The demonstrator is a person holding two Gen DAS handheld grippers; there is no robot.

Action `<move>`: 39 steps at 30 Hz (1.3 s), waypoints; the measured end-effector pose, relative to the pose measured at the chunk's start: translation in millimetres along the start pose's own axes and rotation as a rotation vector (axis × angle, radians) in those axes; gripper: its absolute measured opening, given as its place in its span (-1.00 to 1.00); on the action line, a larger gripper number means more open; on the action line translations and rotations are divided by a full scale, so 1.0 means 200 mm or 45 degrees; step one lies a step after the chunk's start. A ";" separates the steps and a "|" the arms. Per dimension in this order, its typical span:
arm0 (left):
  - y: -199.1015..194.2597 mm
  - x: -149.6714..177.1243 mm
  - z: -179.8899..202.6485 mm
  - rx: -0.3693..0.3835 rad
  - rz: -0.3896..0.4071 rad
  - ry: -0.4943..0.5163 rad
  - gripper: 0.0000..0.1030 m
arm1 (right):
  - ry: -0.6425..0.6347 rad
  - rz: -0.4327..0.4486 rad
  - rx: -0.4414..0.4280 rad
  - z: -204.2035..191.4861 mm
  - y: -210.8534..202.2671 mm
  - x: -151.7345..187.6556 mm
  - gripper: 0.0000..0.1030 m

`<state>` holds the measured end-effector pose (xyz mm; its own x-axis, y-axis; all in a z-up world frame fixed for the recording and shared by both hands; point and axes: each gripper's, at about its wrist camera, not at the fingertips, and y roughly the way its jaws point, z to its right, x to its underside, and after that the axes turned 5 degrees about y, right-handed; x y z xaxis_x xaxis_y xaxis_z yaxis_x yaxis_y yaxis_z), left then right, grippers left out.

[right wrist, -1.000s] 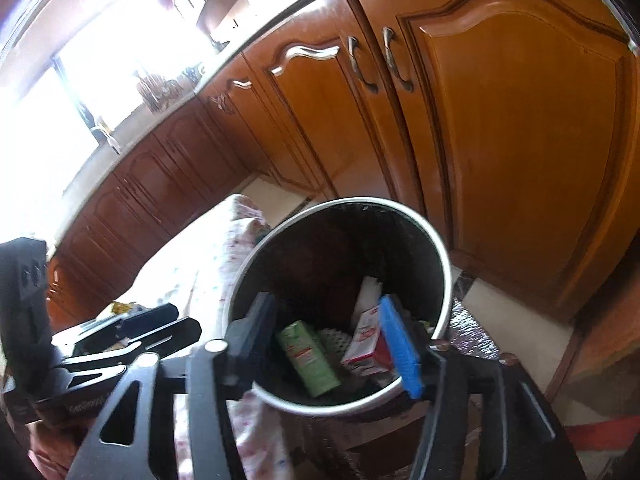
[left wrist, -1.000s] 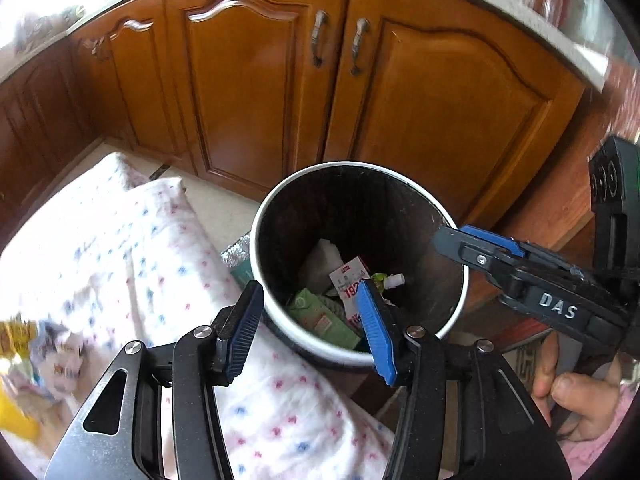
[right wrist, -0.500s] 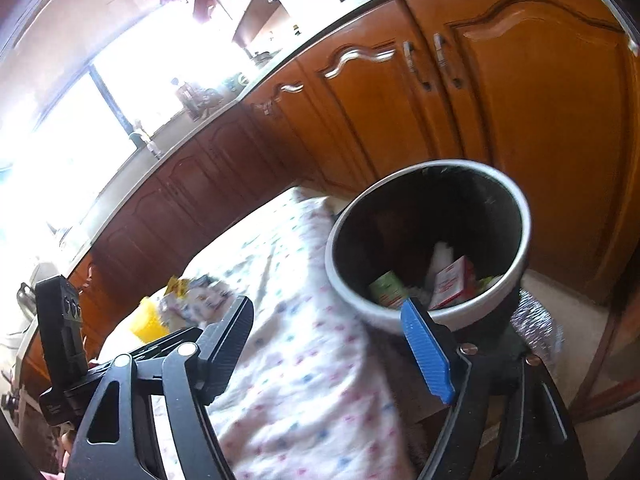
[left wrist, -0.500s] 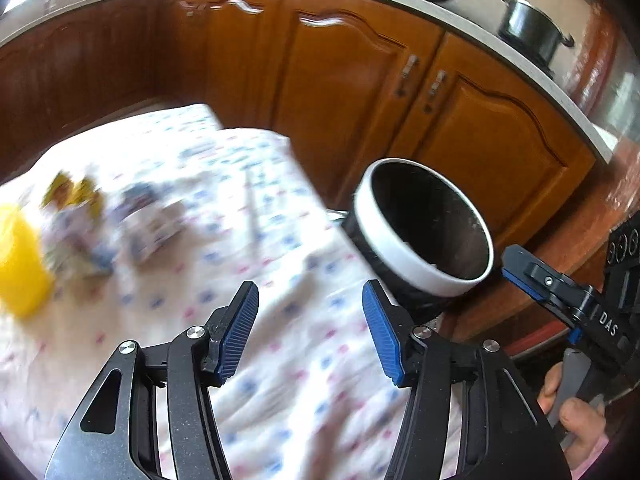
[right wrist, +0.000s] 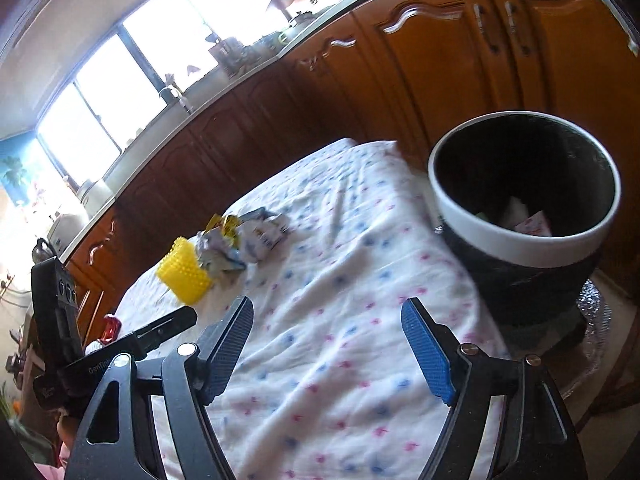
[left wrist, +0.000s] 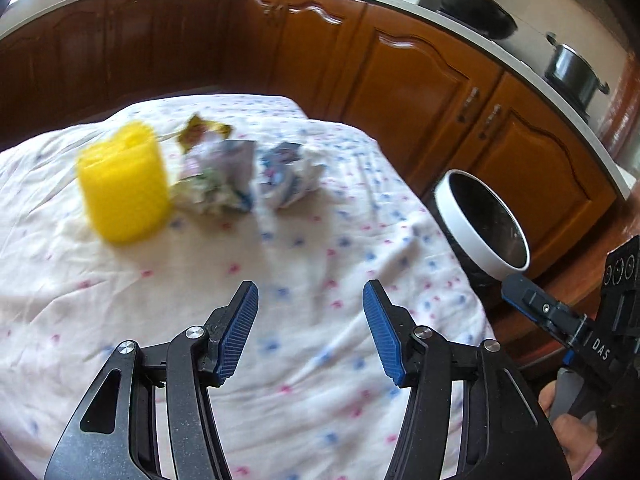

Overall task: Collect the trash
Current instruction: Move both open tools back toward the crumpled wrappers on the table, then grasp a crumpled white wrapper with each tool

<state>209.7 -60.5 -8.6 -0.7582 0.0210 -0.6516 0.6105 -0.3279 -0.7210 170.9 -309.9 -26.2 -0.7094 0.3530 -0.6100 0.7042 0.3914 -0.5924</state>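
Left gripper (left wrist: 311, 330) hanging wide open over the dotted tablecloth (left wrist: 280, 264), gripping nothing, blue pads (left wrist: 236, 330) facing each other across bare cloth. Right gripper (right wrist: 328, 350) likewise gaping wide and carrying nothing, also hovering above the cloth. Showing up in each other's views: right gripper (left wrist: 560, 320) poking in at the right edge of the left camera, held by a hand (left wrist: 568, 440); left gripper (right wrist: 120, 344) lying low at the left edge of the right camera.

Lying well ahead of both on the cloth: a cluster of crumpled wrappers (left wrist: 248, 172), blurred in the left view, with a yellow-and-dark packet (left wrist: 202, 130) at its far side. Sitting just beside the cluster, on its left, a yellow cup (left wrist: 124, 184) with a bumpy wall (right wrist: 185, 278).

Standing off the table's right side, close to the cloth's edge: a dark bin (right wrist: 524, 200) with a white rim (left wrist: 476, 224), already holding some discarded cartons (right wrist: 532, 224). Running behind everything, wooden kitchen cabinets (left wrist: 420, 80) under a pale counter, with a pot (left wrist: 572, 70) on top.
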 end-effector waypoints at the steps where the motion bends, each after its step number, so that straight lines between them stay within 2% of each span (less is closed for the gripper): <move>1: -0.01 0.00 -0.02 -0.007 0.003 -0.008 0.07 | -0.007 -0.006 -0.004 -0.01 0.01 0.00 0.52; 13: -0.04 -0.02 -0.19 -0.068 0.032 -0.057 0.07 | -0.063 -0.057 -0.015 -0.14 0.16 -0.06 0.52; 21: 0.04 -0.14 -0.25 -0.090 0.023 -0.065 0.07 | -0.044 -0.105 -0.072 -0.19 0.33 -0.19 0.52; 29: 0.15 -0.28 -0.28 -0.146 0.052 -0.047 0.07 | 0.061 -0.189 -0.149 -0.20 0.60 -0.32 0.49; 36: 0.26 -0.35 -0.32 -0.189 0.020 -0.032 0.07 | 0.130 -0.279 -0.168 -0.21 0.82 -0.35 0.36; 38: 0.28 -0.35 -0.33 -0.186 0.012 -0.033 0.05 | 0.136 -0.309 -0.177 -0.21 0.87 -0.34 0.27; 39: 0.29 -0.35 -0.33 -0.185 0.007 -0.030 -0.06 | 0.139 -0.325 -0.184 -0.21 0.90 -0.34 0.13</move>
<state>312.5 -18.5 -20.7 -0.7587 -0.0032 -0.6515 0.6404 -0.1875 -0.7448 343.6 -227.2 -68.9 -0.8673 0.3138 -0.3863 0.4968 0.5932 -0.6335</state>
